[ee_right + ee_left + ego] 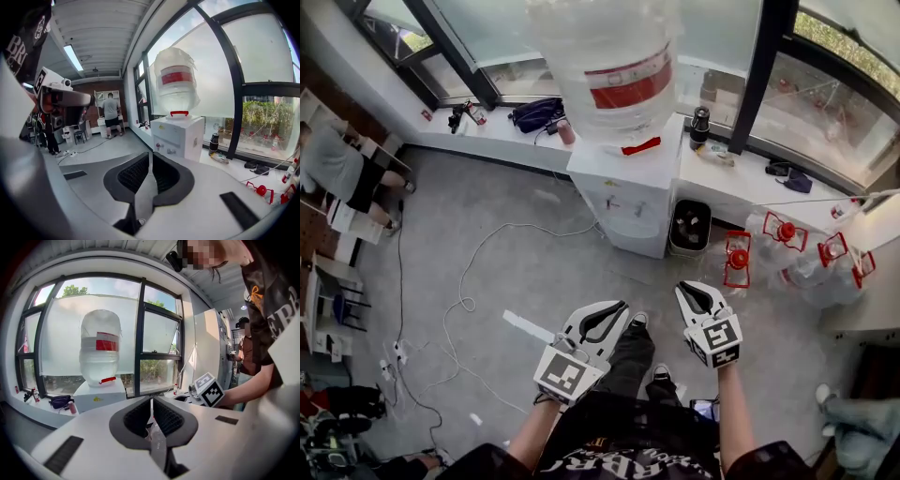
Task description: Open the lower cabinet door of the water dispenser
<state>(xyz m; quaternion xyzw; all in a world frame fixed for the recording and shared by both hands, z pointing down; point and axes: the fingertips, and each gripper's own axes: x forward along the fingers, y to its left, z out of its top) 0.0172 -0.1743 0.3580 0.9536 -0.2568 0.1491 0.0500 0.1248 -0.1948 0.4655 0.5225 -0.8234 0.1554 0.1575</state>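
Water dispenser [628, 202], white, stands against the window ledge at 12 o'clock from both grippers, and a big clear water bottle [609, 66] with a red label sits upside down on top. Its front face turns toward the person, and I cannot make out the lower cabinet door on it. A black bin [691, 228] stands just beside it at 3 o'clock. The left gripper [622, 307] and the right gripper [686, 289] hang over the grey floor, well apart from the dispenser, both pointing at it. The left jaws are closed together and empty. The right jaws stand only a narrow slit apart, with nothing between them.
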